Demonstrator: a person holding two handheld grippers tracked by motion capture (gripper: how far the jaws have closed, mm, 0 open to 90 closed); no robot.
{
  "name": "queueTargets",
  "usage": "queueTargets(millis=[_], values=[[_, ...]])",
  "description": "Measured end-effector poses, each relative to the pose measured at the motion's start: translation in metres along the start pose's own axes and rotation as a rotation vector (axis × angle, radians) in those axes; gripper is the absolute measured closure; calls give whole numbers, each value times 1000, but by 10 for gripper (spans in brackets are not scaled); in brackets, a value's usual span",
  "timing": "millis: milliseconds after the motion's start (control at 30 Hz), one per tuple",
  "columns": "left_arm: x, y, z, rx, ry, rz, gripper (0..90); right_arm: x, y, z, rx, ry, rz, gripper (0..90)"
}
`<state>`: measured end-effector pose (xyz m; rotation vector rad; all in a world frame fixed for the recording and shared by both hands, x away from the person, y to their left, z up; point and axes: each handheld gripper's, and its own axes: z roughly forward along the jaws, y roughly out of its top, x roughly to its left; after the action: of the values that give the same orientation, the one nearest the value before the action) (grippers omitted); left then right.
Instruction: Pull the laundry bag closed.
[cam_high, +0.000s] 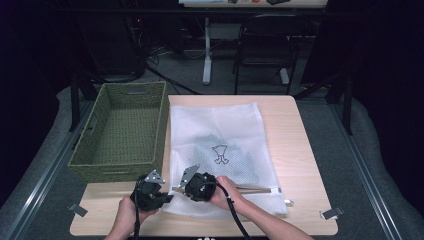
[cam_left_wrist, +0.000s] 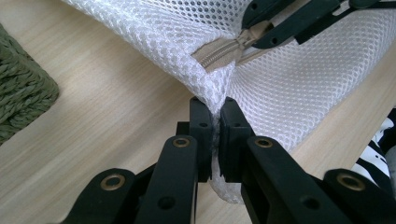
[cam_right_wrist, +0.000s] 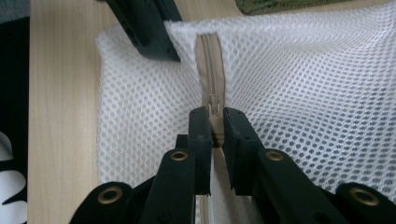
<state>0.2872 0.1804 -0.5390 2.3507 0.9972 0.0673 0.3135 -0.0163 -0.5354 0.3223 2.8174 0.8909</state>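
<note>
My left tongs are clamped on the near left corner of the white mesh bag; in the left gripper view the mesh is pinched tight between both jaws and bunches up just above them. My right tongs are clamped on the zipper pull, with the beige zipper running straight up from the jaws toward the bag corner. Both sets of tongs are close together at that corner: in the right gripper view my left tongs show as black jaws at the top left on the mesh, and in the left gripper view my right tongs reach in from the top right onto the zipper.

High view: the bag lies flat on the wooden counter, its long side running away from me and the zipper edge along the near side. Something dark with a printed outline shows through the mesh near the middle; I cannot tell what it is. The left hand and right hand hold the tongs at the near edge of the bag. The green woven basket sits on the left of the counter, just beside the bag's left edge.
</note>
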Motion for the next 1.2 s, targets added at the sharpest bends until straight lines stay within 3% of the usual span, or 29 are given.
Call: queueTargets(millis=[33, 433, 667, 900, 1200], values=[[0, 0, 0, -7, -9, -15, 863, 1, -1, -1, 5, -6, -1, 822], [2, 0, -3, -20, -4, -14, 864, 0, -18, -12, 63, -36, -17, 823], [3, 0, -3, -15, -1, -14, 863, -3, -37, -30, 102, -65, -7, 823], [2, 1, -2, -12, 0, -14, 863, -7, -53, -54, 109, -91, 11, 823], [2, 1, -2, -7, -4, -13, 865, -8, -64, -68, 114, -112, 17, 823]])
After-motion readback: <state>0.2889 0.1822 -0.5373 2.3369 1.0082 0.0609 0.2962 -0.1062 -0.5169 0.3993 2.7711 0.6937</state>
